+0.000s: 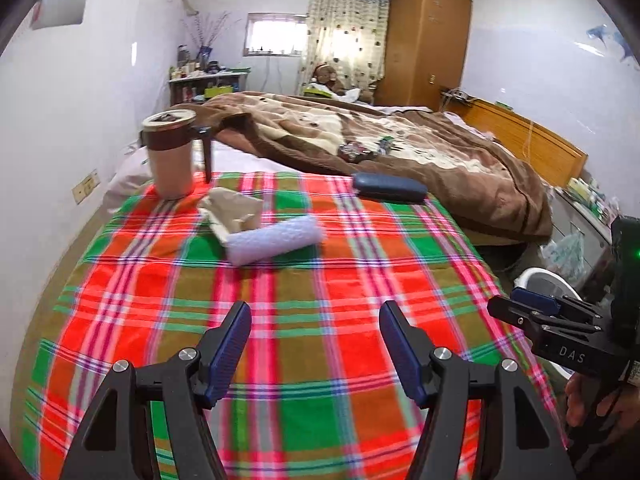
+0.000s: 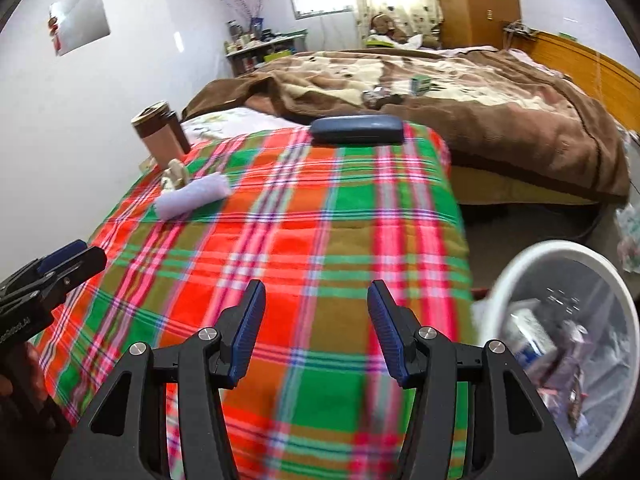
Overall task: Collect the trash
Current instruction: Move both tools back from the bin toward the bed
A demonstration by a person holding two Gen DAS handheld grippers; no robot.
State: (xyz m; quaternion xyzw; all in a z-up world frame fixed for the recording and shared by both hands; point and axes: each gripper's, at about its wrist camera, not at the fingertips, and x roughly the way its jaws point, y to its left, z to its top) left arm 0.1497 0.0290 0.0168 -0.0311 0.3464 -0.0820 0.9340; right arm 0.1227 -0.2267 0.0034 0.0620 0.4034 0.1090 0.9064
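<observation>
white bin: wrappers inside | mug: contents unclear | left gripper, right gripper: fingers apart, empty

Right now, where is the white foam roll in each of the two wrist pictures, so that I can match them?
Left wrist view: the white foam roll lies left of centre on the plaid cloth, against the crumpled beige carton.
Right wrist view: the white foam roll lies at the upper left of the cloth, smaller and farther.
Shared landmark: the dark blue case at the cloth's far edge.
</observation>
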